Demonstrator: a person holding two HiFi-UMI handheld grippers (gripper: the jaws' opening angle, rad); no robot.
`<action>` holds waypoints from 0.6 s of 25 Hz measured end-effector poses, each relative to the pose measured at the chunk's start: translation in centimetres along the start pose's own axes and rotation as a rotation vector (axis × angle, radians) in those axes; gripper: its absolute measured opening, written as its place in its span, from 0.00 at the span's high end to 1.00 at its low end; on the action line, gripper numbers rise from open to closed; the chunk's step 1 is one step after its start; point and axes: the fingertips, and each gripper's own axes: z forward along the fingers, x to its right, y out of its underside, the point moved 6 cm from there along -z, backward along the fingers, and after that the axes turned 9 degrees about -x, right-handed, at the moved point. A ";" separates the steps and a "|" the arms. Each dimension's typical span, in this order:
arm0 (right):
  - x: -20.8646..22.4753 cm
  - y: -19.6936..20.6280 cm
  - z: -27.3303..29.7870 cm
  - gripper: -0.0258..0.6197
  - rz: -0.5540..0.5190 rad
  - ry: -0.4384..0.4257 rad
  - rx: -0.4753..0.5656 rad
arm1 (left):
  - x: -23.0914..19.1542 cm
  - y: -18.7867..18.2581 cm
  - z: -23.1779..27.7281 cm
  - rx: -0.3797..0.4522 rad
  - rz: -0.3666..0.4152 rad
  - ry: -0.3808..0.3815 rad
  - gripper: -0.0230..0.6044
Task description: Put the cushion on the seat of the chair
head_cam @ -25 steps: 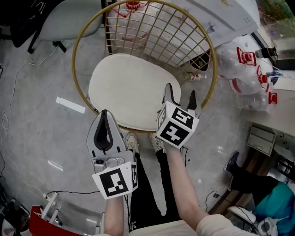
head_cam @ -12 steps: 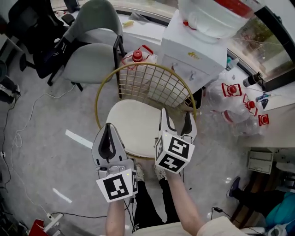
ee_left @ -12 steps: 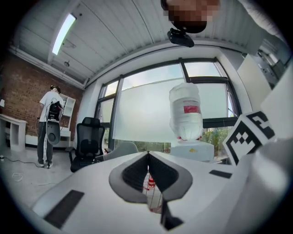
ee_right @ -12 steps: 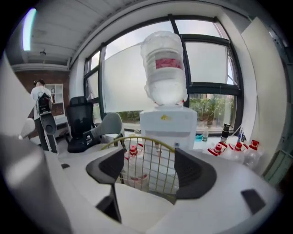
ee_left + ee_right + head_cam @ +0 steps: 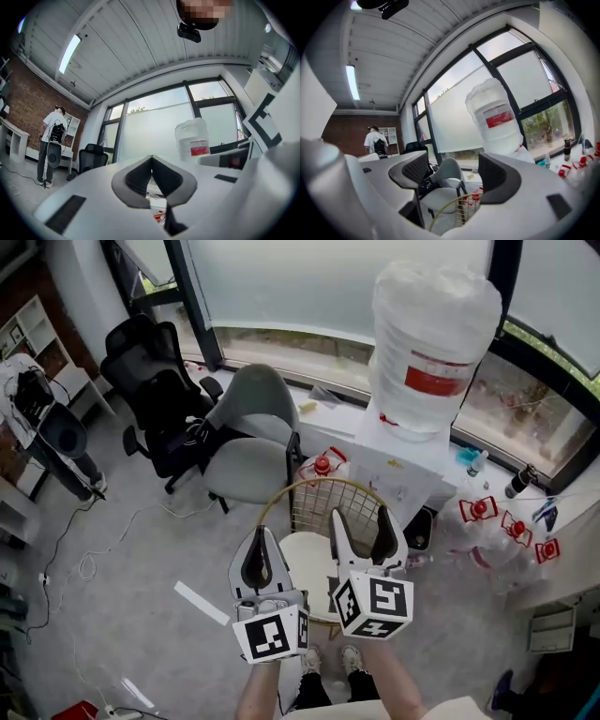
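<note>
The gold wire chair (image 5: 323,505) stands on the floor just ahead of both grippers, and the white cushion (image 5: 306,555) lies on its seat. My left gripper (image 5: 262,540) is held up in front of the chair's left side, shut with nothing in it; its pads meet in the left gripper view (image 5: 151,158). My right gripper (image 5: 361,517) hovers over the chair's right side, open and empty. In the right gripper view (image 5: 452,165) the chair's gold rim (image 5: 443,207) shows low between the jaws.
A white water dispenser with a big bottle (image 5: 434,348) stands right behind the chair. Jugs with red caps (image 5: 492,521) lie to the right. A grey chair (image 5: 246,442) and a black office chair (image 5: 155,381) stand to the left. A person (image 5: 51,138) stands far left.
The head view has swung up and back, so the chair looks smaller and farther. Both grippers have lifted away from the cushion; their jaws stand as before.
</note>
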 end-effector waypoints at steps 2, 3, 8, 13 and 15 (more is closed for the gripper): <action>-1.9 -2.2 -1.3 0.42 -0.028 -0.084 0.042 | 0.5 -3.0 -0.9 0.052 0.010 0.001 0.94; -2.7 -3.2 -1.9 0.43 -0.045 -0.129 0.065 | 0.8 -4.4 -1.3 0.080 0.016 0.005 0.94; -6.0 -9.2 -5.6 0.89 -0.112 -0.318 0.235 | 2.4 -9.5 -3.0 0.157 0.061 0.044 0.94; -8.2 -13.4 -8.1 0.93 -0.181 -0.421 0.301 | 3.7 -14.5 -4.9 0.286 0.077 0.049 0.94; -8.6 -13.8 -8.8 0.93 -0.198 -0.442 0.320 | 3.9 -15.6 -5.7 0.311 0.095 0.025 0.94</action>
